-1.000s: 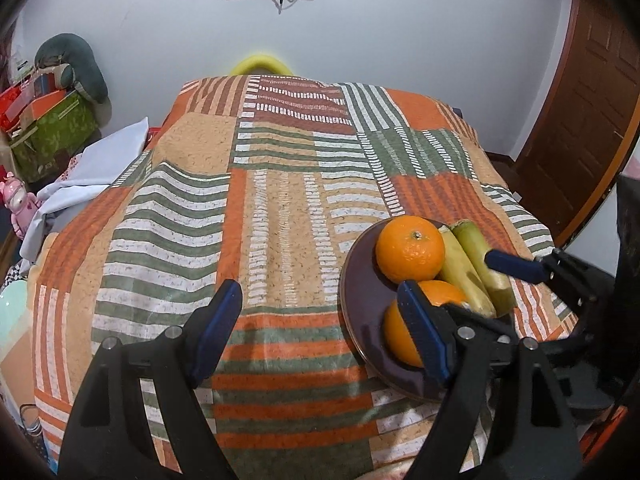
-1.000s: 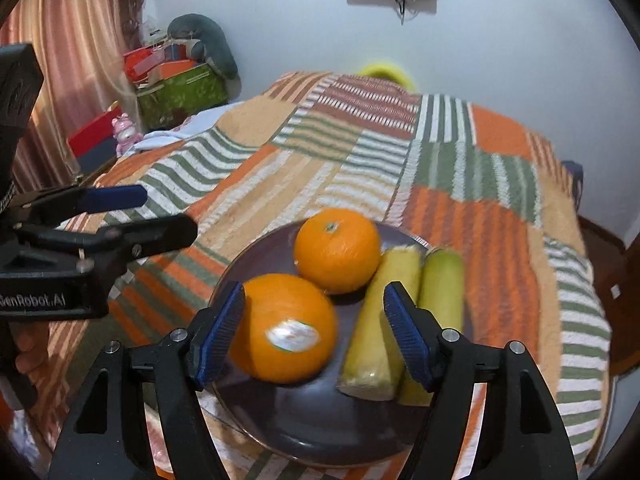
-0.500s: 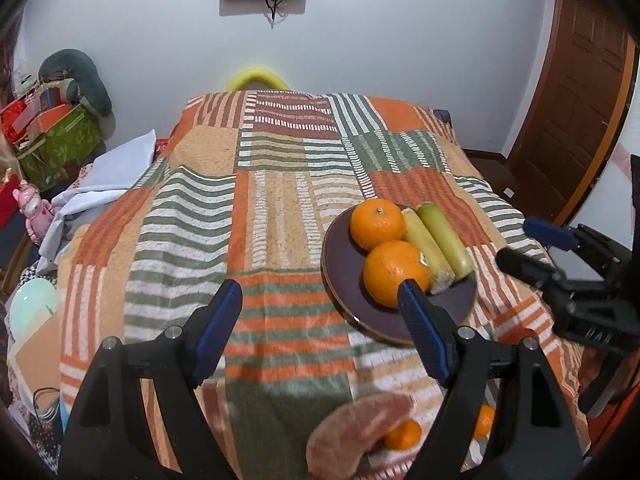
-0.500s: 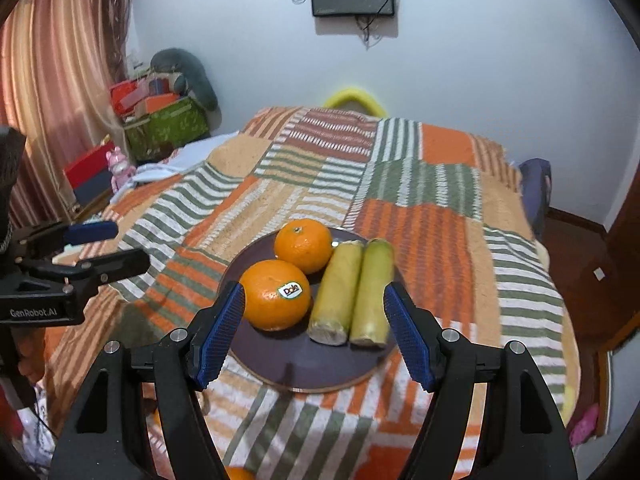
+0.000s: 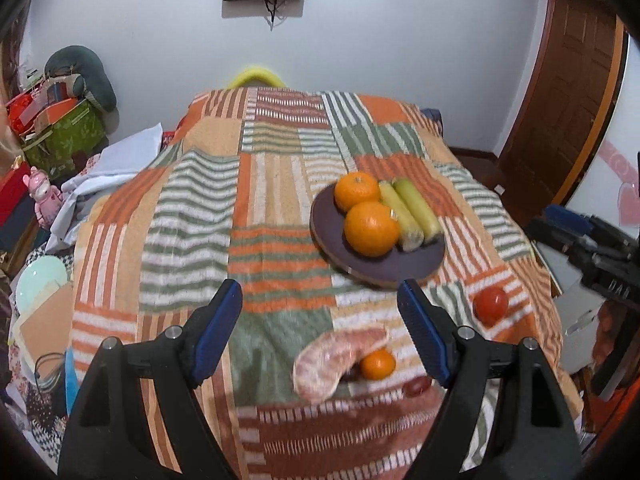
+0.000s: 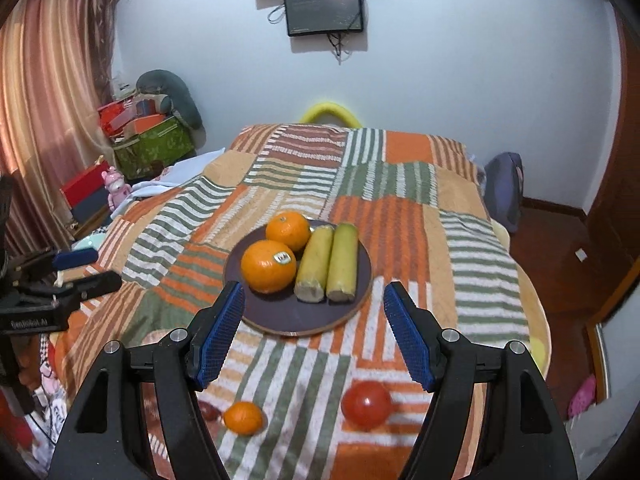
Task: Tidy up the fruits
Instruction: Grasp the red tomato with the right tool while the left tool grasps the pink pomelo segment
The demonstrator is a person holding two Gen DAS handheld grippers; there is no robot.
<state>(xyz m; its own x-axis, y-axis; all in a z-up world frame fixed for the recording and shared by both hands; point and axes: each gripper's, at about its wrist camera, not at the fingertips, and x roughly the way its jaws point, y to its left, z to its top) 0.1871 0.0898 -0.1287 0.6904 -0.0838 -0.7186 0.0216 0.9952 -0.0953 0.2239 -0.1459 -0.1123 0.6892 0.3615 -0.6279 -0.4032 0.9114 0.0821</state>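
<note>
Fruits on a bed with a striped patchwork cover [image 6: 400,216], listed left to right as the right wrist view shows them. On a dark round plate [image 6: 280,316]: large orange with sticker [image 6: 268,266], smaller orange [image 6: 288,230] behind it, two yellow-green corn cobs [image 6: 328,264] lying side by side and touching. Loose on the cover, nearer the camera: dark grape-like piece [image 6: 209,411], partly hidden; small orange [image 6: 243,417]; red tomato [image 6: 366,404]. A pink curved piece [image 5: 340,356] lies against the small orange in the left wrist view; kind unclear. Risk, judged: round loose fruit may roll off the soft, sloping bed edge if nudged; the plate may tip on the yielding cover. Left claw [image 5: 320,334]: open, empty, angled down over the near cover. Right claw [image 6: 314,334]: open, empty, angled down, plate beyond its tips.
</note>
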